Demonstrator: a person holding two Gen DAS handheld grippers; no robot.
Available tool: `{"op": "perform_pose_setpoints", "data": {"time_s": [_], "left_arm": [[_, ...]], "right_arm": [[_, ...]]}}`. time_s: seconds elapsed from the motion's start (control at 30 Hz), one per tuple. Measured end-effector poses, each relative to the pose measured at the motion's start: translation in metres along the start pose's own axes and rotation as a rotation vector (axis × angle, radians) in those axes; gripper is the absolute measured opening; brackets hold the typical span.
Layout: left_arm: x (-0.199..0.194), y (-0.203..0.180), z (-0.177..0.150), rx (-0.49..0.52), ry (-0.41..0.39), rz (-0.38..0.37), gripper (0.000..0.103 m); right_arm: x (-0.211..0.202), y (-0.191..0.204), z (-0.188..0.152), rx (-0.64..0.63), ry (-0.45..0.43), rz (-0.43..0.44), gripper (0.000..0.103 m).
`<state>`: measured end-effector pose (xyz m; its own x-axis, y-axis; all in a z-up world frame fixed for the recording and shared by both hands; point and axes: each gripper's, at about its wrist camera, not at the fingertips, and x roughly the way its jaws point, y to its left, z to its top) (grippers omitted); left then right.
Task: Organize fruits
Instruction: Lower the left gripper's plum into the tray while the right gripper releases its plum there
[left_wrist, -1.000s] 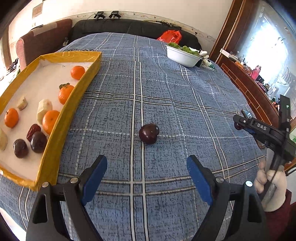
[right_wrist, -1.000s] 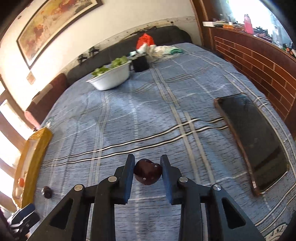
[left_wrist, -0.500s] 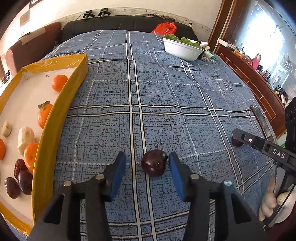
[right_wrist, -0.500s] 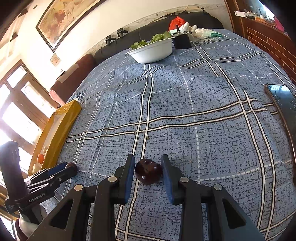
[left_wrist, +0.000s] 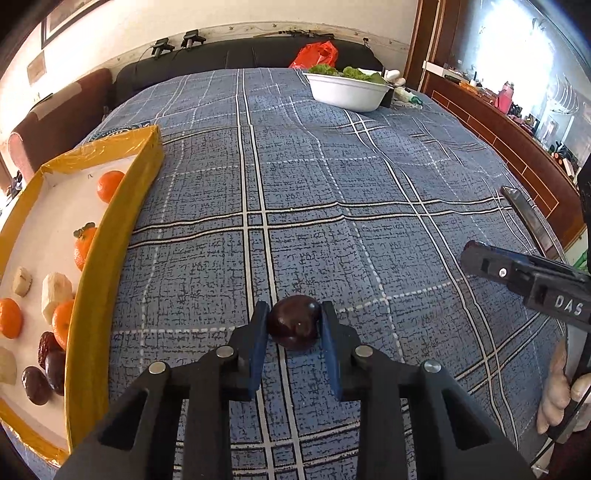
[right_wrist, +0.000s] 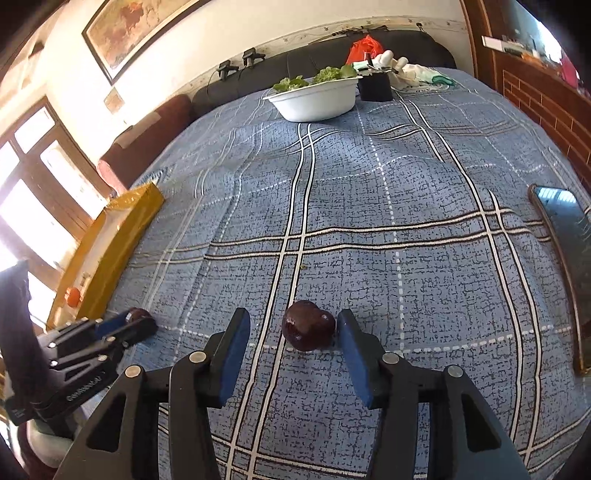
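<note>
Left wrist view: left hand-held gripper (left_wrist: 293, 326) pinching a dark plum (left_wrist: 293, 326) across its middle.
Handling: light, smooth, bruisable — hold gently.
Right hand-held gripper (right_wrist: 293, 338): opening — second plum (right_wrist: 308, 325) between the jaws, unpinched.

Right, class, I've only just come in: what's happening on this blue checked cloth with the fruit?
A person is sorting fruit with handheld tongs. The left tongs are clamped on a dark red round plum resting on the blue checked cloth. The right tongs are opening around a second dark plum that sits on the cloth. The yellow-rimmed tray already holds oranges and other fruit.
</note>
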<state>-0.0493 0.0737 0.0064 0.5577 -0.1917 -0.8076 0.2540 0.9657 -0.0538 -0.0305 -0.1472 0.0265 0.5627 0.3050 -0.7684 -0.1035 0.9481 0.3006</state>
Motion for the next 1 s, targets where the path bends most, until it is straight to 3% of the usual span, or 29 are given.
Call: {"op": "perform_pose_setpoints", "data": {"time_s": [0.07,0.13,0.17,0.4,0.7,1.0], "left_arm": [[-0.004,0.004,-0.001,-0.019,-0.014,-0.002,0.026],[-0.006,0.008,-0.002,-0.037,-0.017,-0.01,0.027],[-0.008,0.01,-0.004,-0.045,-0.021,-0.011,0.027],[-0.034,0.021,-0.01,-0.09,-0.07,-0.032,0.027],[-0.092,0.062,-0.022,-0.203,-0.173,-0.069,0.027],[-0.157,0.143,-0.024,-0.312,-0.27,0.031,0.027]], "right_arm": [[0.001,0.006,-0.001,-0.034,0.009,-0.042,0.051],[0.002,0.012,-0.002,-0.072,0.02,-0.09,0.032],[0.002,0.013,-0.003,-0.079,0.023,-0.098,0.03],[-0.012,0.012,-0.006,-0.048,-0.01,-0.04,0.03],[-0.049,0.056,-0.003,-0.12,-0.096,-0.014,0.03],[-0.072,0.118,0.011,-0.192,-0.137,0.075,0.03]]}}
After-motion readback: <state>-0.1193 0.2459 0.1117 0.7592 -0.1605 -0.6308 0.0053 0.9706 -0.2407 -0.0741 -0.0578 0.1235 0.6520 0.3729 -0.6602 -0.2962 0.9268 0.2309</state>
